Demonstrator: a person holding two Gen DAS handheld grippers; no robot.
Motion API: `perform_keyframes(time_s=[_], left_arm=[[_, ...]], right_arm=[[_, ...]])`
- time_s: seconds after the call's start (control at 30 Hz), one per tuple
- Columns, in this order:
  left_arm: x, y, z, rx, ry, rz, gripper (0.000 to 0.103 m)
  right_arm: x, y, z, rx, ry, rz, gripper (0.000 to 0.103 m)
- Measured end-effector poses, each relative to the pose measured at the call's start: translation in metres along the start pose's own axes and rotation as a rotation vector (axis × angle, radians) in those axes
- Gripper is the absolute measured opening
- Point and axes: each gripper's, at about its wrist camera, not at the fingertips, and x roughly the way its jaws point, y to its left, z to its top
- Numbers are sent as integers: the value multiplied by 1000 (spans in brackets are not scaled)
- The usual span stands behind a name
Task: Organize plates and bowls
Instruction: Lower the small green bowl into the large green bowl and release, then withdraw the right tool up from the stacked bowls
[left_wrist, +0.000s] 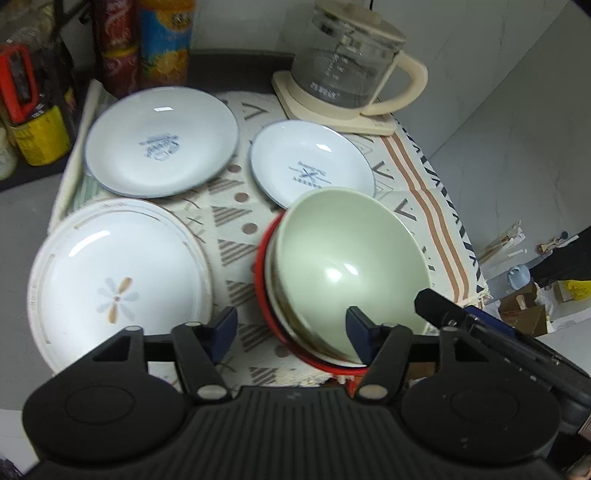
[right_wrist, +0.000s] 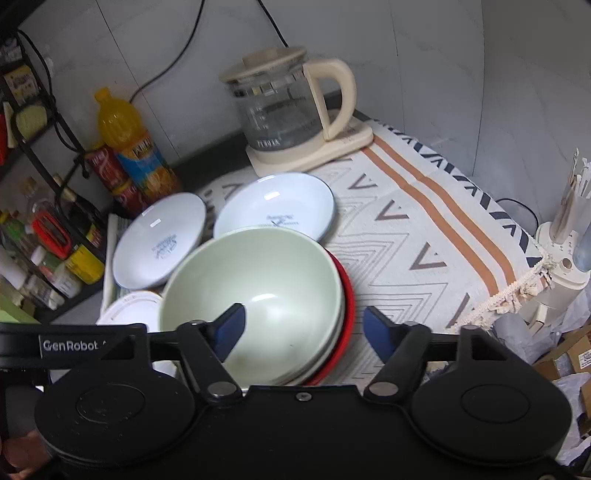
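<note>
A pale green bowl (left_wrist: 347, 266) tops a nested stack with a red bowl (left_wrist: 264, 280) at the bottom, near the patterned cloth's front edge; it also shows in the right wrist view (right_wrist: 255, 291). Two blue-rimmed white plates (left_wrist: 162, 142) (left_wrist: 312, 164) lie behind it. A white flower plate (left_wrist: 118, 284) lies at the left. My left gripper (left_wrist: 291, 328) is open, its right finger inside the green bowl's near rim. My right gripper (right_wrist: 304, 325) is open, its fingers on either side of the stack's right rim.
A glass kettle (left_wrist: 351, 62) on a cream base stands at the back right. Drink bottles (left_wrist: 162, 44) and a rack of jars (right_wrist: 48, 236) stand at the back left. The cloth's right half (right_wrist: 424, 240) is bare. Boxes lie beyond the right edge (left_wrist: 524, 310).
</note>
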Motion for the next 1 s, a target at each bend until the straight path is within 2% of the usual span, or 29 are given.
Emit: perform_keyframes(time_s=[0.2, 0.33, 1.0], left_arm=[[-18, 19, -10, -8, -24, 29, 73], [-29, 36, -15, -21, -33, 48, 87], [-71, 130, -34, -154, -55, 160, 89]], right_arm=[[-5, 12, -8, 25, -27, 27, 87], [-5, 23, -13, 3, -34, 33, 91], [0, 84, -21, -147, 28, 120, 91]])
